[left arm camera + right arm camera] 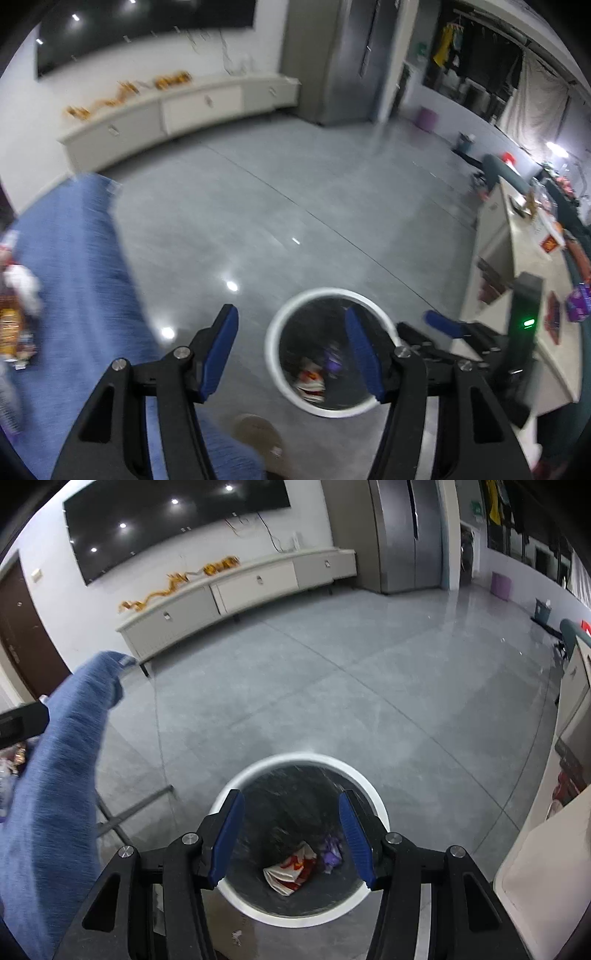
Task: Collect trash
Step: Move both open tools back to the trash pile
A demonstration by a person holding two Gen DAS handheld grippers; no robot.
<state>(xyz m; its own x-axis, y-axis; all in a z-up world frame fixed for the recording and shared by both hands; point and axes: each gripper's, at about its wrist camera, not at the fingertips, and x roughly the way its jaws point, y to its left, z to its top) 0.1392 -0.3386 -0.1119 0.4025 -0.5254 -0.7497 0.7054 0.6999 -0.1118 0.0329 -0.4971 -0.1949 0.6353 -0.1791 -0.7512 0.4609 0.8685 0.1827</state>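
Note:
A round white-rimmed trash bin (255, 910) with a dark liner stands on the grey floor. Inside lie a red-and-white wrapper (286, 873) and a purple wrapper (332, 851). My right gripper (291, 838) is open and empty directly above the bin. My left gripper (291, 350) is open and empty, up over the bin's left side (271, 354); the wrappers (312, 380) show inside. The right gripper (443, 328) appears at the right in the left wrist view. More trash (14, 317) lies on the blue cloth at far left.
A blue-covered table (74, 258) is on the left, also in the right wrist view (55, 775). A white counter (524, 266) with packets stands on the right. A long white cabinet (240, 587) lines the far wall. Grey floor (332, 701) lies between.

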